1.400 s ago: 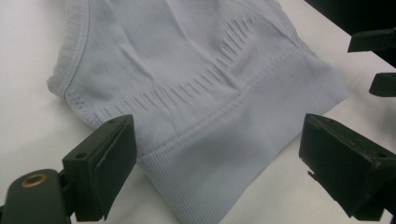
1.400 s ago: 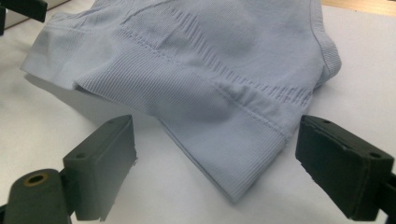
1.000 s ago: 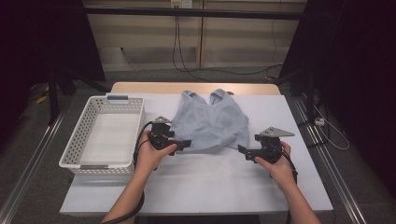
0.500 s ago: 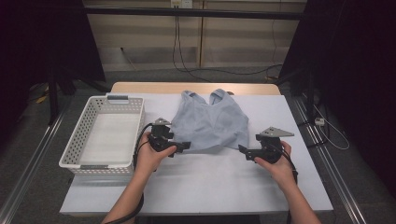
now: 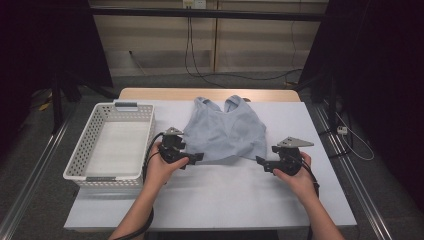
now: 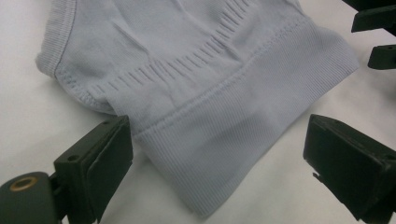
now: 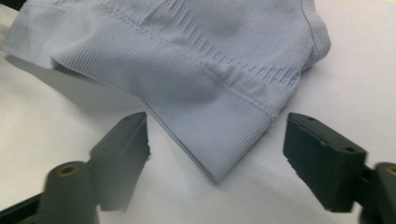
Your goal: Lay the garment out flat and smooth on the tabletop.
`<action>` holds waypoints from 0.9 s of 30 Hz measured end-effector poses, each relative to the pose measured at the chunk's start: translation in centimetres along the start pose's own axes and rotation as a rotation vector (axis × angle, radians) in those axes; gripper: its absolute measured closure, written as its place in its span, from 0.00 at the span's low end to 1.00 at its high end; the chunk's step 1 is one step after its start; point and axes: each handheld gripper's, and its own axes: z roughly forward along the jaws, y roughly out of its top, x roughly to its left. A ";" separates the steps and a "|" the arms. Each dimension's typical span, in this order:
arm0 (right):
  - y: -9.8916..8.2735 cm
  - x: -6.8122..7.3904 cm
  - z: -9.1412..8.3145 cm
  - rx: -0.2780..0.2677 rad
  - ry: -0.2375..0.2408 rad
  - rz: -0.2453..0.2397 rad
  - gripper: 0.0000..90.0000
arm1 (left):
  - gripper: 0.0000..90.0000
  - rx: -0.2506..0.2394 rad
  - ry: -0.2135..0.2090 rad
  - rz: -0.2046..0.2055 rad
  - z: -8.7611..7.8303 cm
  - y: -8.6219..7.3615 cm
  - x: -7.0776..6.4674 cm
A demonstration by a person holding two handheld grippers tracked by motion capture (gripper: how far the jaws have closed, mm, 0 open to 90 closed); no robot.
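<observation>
So here both hands are lined up on the near hem of a pale blue ribbed knit tank top (image 5: 225,134) that lies flat in the middle of the white-covered table (image 5: 220,200), straps pointing away from the person. The left gripper (image 5: 199,157) sits at the top's near left corner and the right gripper (image 5: 260,161) at the near right corner, each aimed inward at the fabric.

In the left gripper view the jaws stand wide apart with the ribbed hem corner (image 6: 201,186) lying between them, nothing pinched. Same story in the right gripper view: the hem corner (image 7: 219,163) pokes in between the jaws, which have just been closing a bit but the pads aren't touching cloth yet. So neither claw has a hold.

My read is that this is the grab before a fold or a lift, maybe toward the white plastic perforated basket (image 5: 80,165) sitting just left of the top.

Tips for doing it right: slide each lower jaw under the hem so both layers end up between the pads, not just the top one. Bite on the thick ribbed band, it's less stretchy. Close both sides evenly, then lift together so the top doesn't skew or drag.
</observation>
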 end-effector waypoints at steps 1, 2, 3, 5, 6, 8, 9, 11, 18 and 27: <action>0.0 0.0 0.1 0.002 -0.001 -0.009 0.28 | 0.09 -0.003 0.005 0.004 0.0 0.0 0.0; -0.1 0.1 0.2 0.012 0.004 -0.016 0.30 | 0.09 -0.005 0.004 0.003 -0.1 0.0 0.0; -0.1 0.2 0.3 0.019 0.005 -0.023 0.32 | 0.09 -0.007 0.004 -0.001 -0.1 -0.1 0.0; -0.2 0.3 0.7 0.038 -0.011 -0.051 0.39 | 0.09 -0.005 0.006 -0.004 -0.2 -0.2 0.0; -0.2 0.4 0.8 0.048 -0.009 -0.064 0.43 | 0.09 -0.004 0.006 0.000 -0.2 -0.2 0.1; -0.3 0.5 1.3 0.073 -0.002 -0.081 0.50 | 0.09 -0.006 0.005 -0.008 -0.3 -0.3 0.1; -0.3 0.5 1.5 0.083 -0.014 -0.089 0.51 | 0.09 -0.006 0.006 -0.006 -0.3 -0.3 0.1; -0.4 0.5 1.8 0.096 -0.042 -0.102 0.57 | 0.09 -0.003 0.004 -0.006 -0.4 -0.4 0.1; -0.4 0.3 1.8 0.109 -0.036 -0.108 0.77 | 0.09 -0.001 0.005 -0.005 -0.3 -0.6 0.0; -0.5 0.1 1.8 0.106 -0.032 -0.090 0.86 | 0.09 -0.002 0.013 0.001 -0.3 -0.6 0.0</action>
